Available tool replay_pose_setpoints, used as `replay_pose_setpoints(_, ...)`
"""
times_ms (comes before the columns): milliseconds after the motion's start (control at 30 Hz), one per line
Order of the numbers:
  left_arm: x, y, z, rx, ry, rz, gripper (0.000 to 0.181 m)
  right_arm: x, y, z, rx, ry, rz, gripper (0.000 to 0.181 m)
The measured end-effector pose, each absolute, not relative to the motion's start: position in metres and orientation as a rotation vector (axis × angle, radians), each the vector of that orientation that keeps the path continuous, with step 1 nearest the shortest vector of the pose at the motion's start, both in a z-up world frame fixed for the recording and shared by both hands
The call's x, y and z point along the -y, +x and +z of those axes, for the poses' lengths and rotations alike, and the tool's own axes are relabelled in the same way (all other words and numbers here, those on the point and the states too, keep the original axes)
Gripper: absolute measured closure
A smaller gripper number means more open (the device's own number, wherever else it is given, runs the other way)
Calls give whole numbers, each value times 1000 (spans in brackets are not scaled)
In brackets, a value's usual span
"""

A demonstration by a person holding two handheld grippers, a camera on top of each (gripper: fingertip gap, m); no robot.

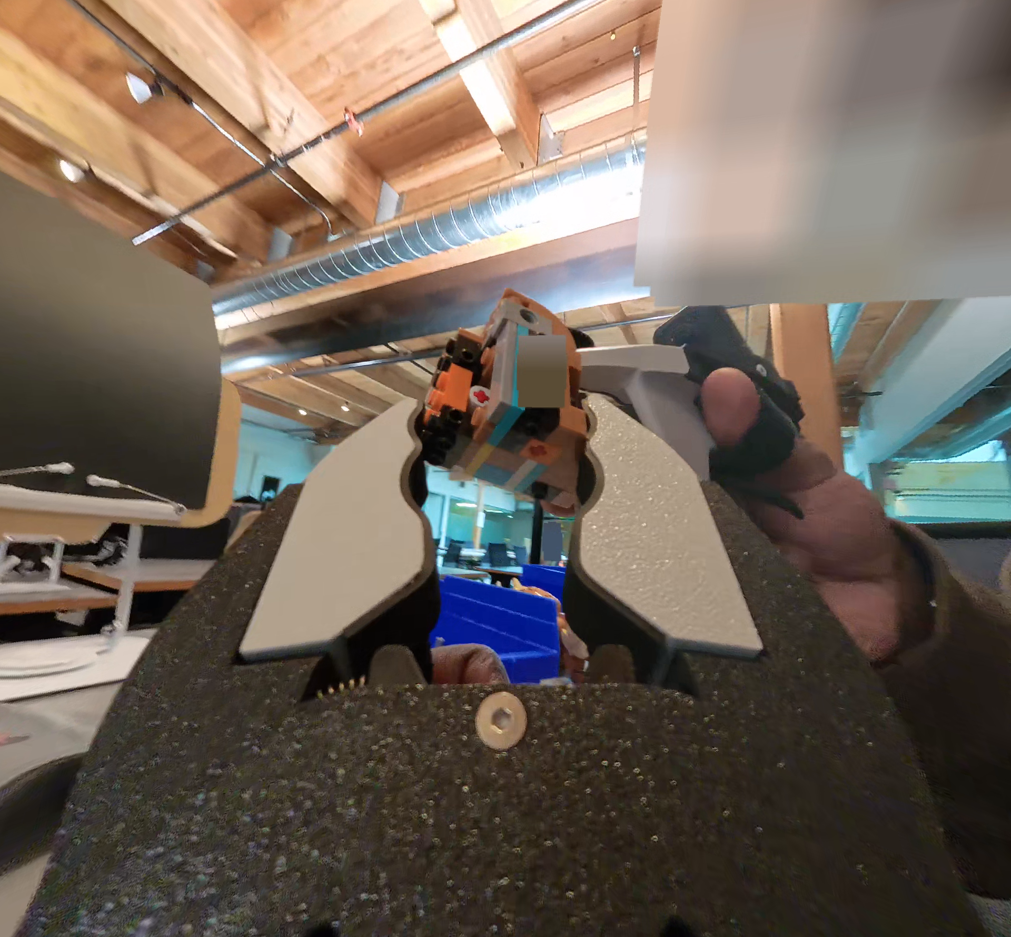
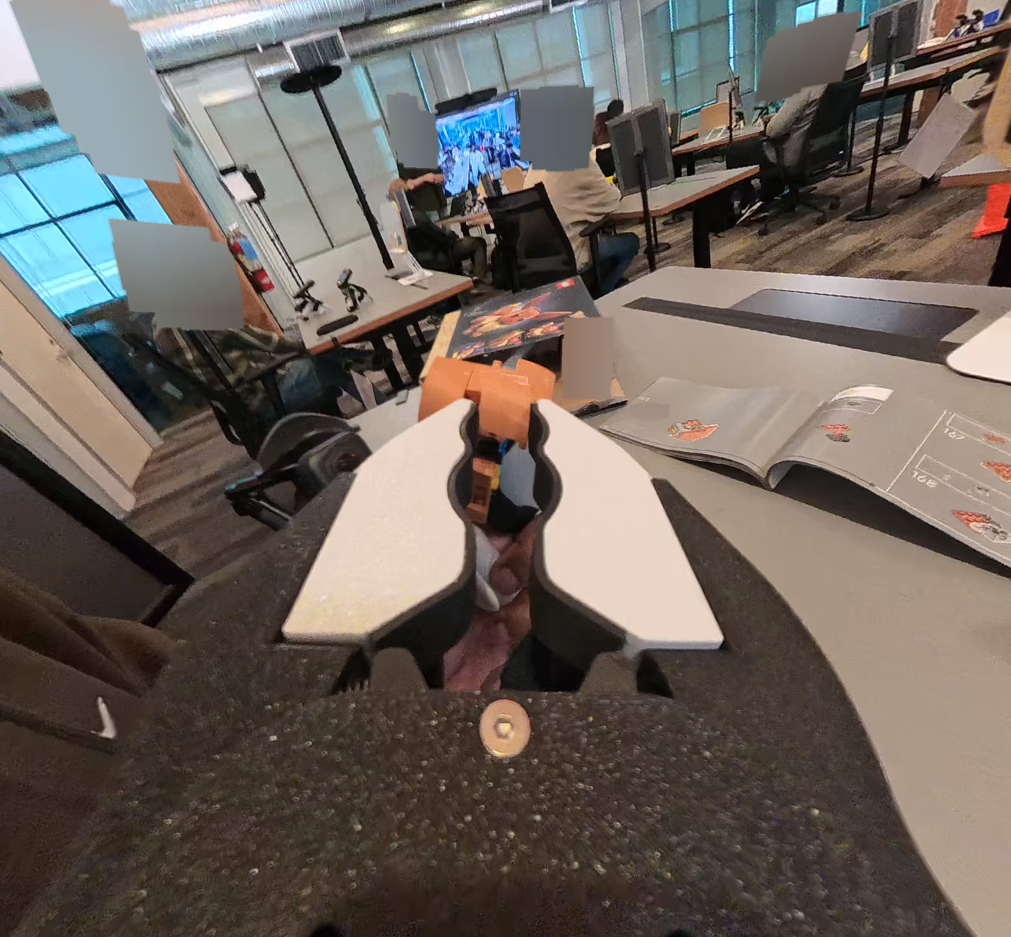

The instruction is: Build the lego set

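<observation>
A partly built lego model [image 1: 509, 407] of orange, black, grey and teal bricks is held up in the air against the ceiling. My left gripper [image 1: 503, 418] is shut on its lower part. My right gripper comes in from the right, held by a gloved hand [image 1: 755, 418], and its grey fingers [image 1: 640, 364] reach the model's right side. In the right wrist view my right gripper [image 2: 503, 410] is shut on the orange end of the model [image 2: 481, 385]. The rest of the model is hidden behind the fingers.
An open instruction booklet [image 2: 793, 435] lies on the grey table [image 2: 820, 637], with the lego box [image 2: 519, 317] behind it. Blue bins [image 1: 492, 621] sit below the left gripper. A dark monitor [image 1: 98, 336] stands at left. People sit at desks farther off. Only a small space, under 4 cm, lies between the two pairs of fingers.
</observation>
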State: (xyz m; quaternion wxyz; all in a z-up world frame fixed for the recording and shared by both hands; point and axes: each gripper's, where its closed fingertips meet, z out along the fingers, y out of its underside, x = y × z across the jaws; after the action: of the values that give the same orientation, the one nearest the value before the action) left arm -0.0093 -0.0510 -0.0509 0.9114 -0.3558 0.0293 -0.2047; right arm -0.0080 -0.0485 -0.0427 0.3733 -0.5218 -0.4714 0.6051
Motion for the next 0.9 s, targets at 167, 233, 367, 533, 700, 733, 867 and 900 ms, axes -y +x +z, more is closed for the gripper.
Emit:
replay_pose_setpoints(167,55,-13,-49,-24,-701,-374,128,55,-11,-40,1251,-1300,1422,164)
replay_pose_setpoints(233,55,-15,-49,-4,-693,-373,128,57,-12,-39,1270,-1293,1390,164)
replay_pose_setpoints(367,55,-18,-50,37,-671,-398,128,61,-17,-39,1305,-1303,1338,164)
replay_pose_setpoints(533,55,-24,-52,114,-623,-489,128,61,-26,-40,1322,-1332,1277,164)
replay_pose_setpoints(700,55,-30,-56,181,-580,-563,128,60,-33,-44,1328,-1363,1225,164)
replay_pose_setpoints(733,55,-32,-56,188,-575,-571,128,60,-33,-45,1328,-1370,1218,164)
replay_pose_setpoints(867,56,-34,-57,207,-553,-607,128,61,-36,-47,1316,-1385,1219,164)
replay_pose_setpoints(900,56,-35,-59,216,-548,-627,128,61,-36,-48,1311,-1388,1218,164)
